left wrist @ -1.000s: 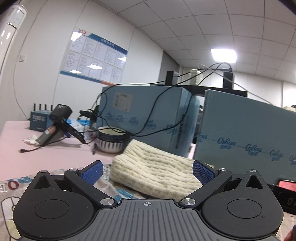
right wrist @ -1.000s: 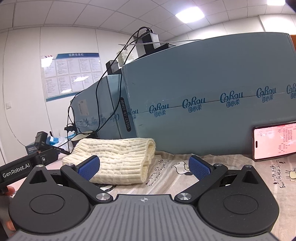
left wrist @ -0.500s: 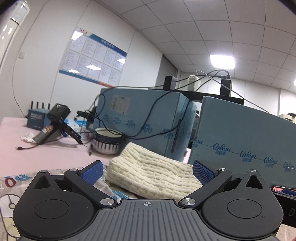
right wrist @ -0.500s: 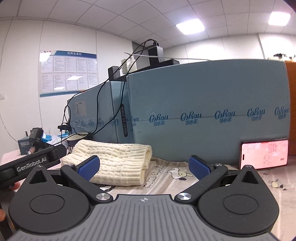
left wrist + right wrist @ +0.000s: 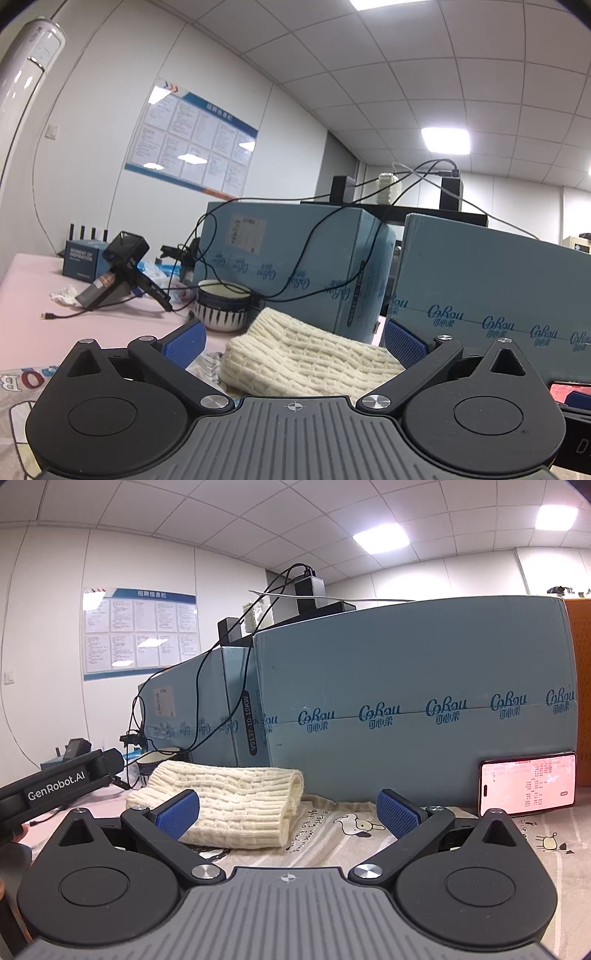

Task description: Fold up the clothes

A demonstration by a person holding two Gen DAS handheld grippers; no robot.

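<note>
A folded cream knit garment [image 5: 295, 358] lies on a printed cloth [image 5: 332, 838] in front of the blue boxes. It also shows in the right wrist view [image 5: 236, 801]. My left gripper [image 5: 293, 341] is open and empty, held just short of the garment. My right gripper [image 5: 288, 812] is open and empty, to the right of the garment, its left pad in front of the garment's near edge. The left gripper's body [image 5: 55, 790] shows at the left of the right wrist view.
Two large blue cartons [image 5: 406, 716] stand behind the garment with black cables over them. A striped bowl [image 5: 221, 306], a black device [image 5: 118, 266] and a small dark box [image 5: 81, 258] sit on the pink table at the left. A lit phone [image 5: 528, 782] leans on the right carton.
Both grippers have tilted up and drawn back slightly, so the garment sits lower in both views. The garment has not moved. Both stay open.
</note>
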